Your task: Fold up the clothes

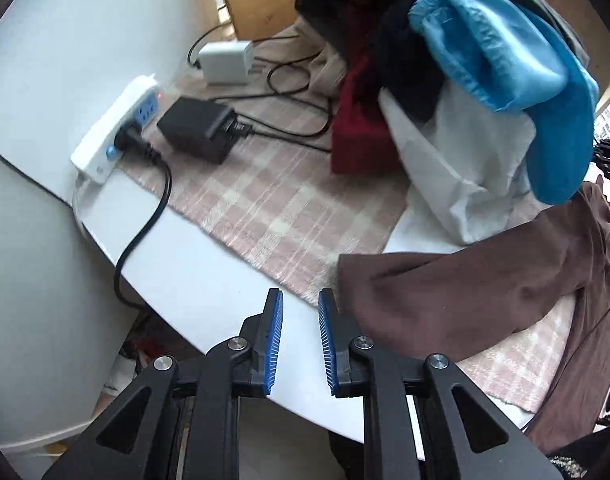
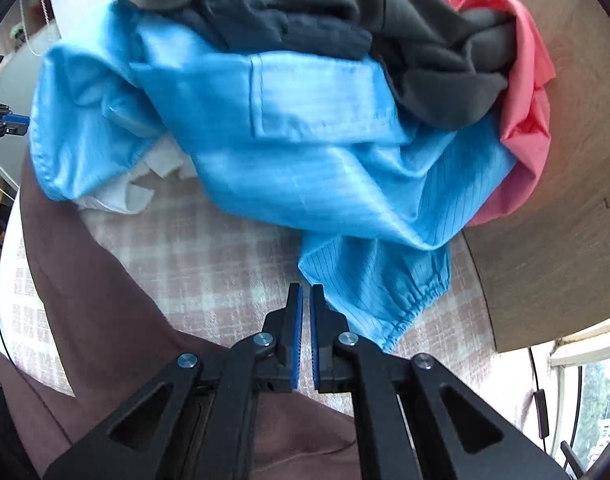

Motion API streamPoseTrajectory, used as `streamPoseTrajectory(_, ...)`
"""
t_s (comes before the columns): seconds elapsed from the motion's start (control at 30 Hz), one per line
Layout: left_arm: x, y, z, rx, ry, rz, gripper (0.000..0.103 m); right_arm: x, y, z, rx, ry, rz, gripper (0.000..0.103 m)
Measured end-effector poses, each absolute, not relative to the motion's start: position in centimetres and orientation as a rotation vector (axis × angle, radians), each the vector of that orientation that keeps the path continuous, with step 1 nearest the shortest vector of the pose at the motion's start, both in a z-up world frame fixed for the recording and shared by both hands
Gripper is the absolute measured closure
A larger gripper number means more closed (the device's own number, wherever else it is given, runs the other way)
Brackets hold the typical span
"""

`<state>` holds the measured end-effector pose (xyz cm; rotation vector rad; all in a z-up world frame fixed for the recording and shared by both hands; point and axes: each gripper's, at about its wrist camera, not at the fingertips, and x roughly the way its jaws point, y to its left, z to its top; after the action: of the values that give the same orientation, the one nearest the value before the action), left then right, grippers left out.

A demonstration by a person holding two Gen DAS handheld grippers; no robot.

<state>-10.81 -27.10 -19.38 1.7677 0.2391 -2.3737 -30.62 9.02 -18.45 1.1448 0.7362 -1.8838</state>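
White round table (image 1: 209,276); pink plaid cloth (image 1: 273,204) spread across it. On cloth: clothes pile (image 1: 457,92), brown garment (image 1: 445,292), black adapter (image 1: 201,128), white charger (image 1: 227,62). Power strip (image 1: 117,128) at table edge

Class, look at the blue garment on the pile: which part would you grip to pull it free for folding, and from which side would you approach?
Grip the blue garment at its elastic cuff, coming from the near, open side over the checked cloth. The sleeve hangs clear of the pile there, while grey clothes lie over its far part. The right gripper sits shut beside it.
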Motion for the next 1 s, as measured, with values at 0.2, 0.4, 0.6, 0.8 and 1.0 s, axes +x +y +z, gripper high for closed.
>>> streamPoseTrajectory(0.2, -8.1, -27.9, -18.6, 1.695, 0.426, -2.510, 0.060, -26.7, 11.0, -16.9, 1.126, 0.753, -1.825, 0.081)
streamPoseTrajectory(0.4, -11.7, -25.7, -20.9, 1.801, 0.305, -2.576, 0.053, -29.3, 15.2, -16.3, 1.240, 0.682, -1.974, 0.081)
streamPoseTrajectory(0.6, -12.4, -23.5, -22.2, 1.835, 0.281, -2.641, 0.056, -32.0, 17.6, -16.1, 1.357, 0.730, -1.958, 0.081)
streamPoseTrajectory(0.8, -12.5, -22.9, -22.7, 1.851, 0.312, -2.647, 0.098, -30.1, 12.8, -18.8, 1.298, 0.840, -1.712, 0.052)
streamPoseTrajectory(1.0, -12.3, -22.3, -22.0, 1.828, 0.277, -2.642, 0.099, -29.2, 9.5, -23.2, 1.321, 0.980, -1.507, 0.053)
